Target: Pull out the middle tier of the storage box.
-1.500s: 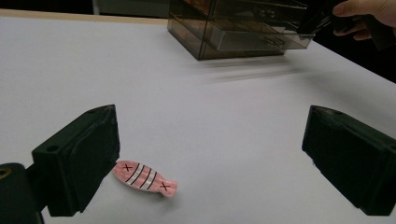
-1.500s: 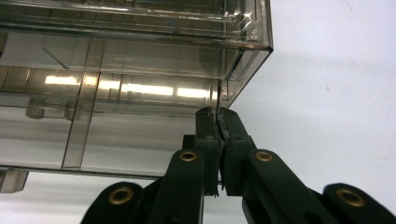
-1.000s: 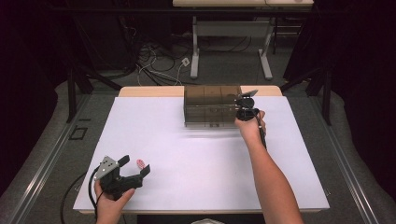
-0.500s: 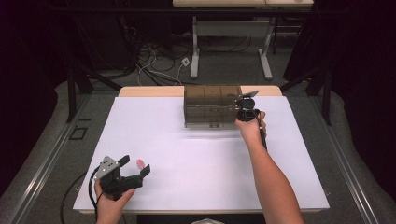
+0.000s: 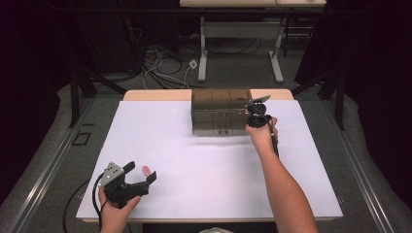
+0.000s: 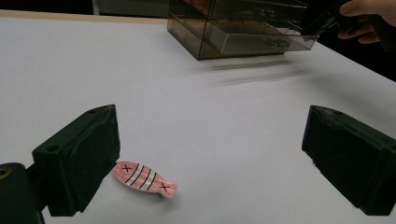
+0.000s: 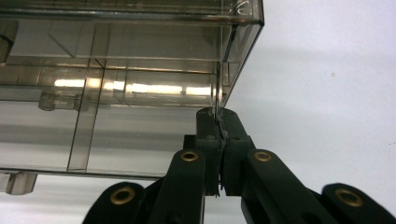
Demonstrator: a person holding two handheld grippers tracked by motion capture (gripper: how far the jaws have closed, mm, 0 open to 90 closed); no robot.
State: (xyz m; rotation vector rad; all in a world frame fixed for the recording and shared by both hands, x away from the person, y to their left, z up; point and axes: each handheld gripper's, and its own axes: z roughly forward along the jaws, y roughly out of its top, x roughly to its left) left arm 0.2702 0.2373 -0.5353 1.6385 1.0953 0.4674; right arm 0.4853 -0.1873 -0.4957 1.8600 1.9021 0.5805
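Drawer box (image 5: 221,110), a smoky clear plastic organiser with small drawers, stands at the middle of the bench's (image 5: 218,165) far edge. It looks rigid but light, with thin, glossy walls, so I judge it slippery, apt to slide on the smooth white surface, and liable to crack under a hard squeeze. The right gripper (image 7: 218,122) has its jaws pressed together on the thin front edge of the box's right-hand wall; a corner like this, or a drawer knob, seems the sensible hold. The right forearm stretches far forward across the bench, hand wrapped round the handle. The left gripper (image 5: 141,175) rests near the front left corner, jaws spread wide and holding nothing, with a small pink fish-shaped piece (image 6: 144,178) lying on the bench just beside its left jaw.
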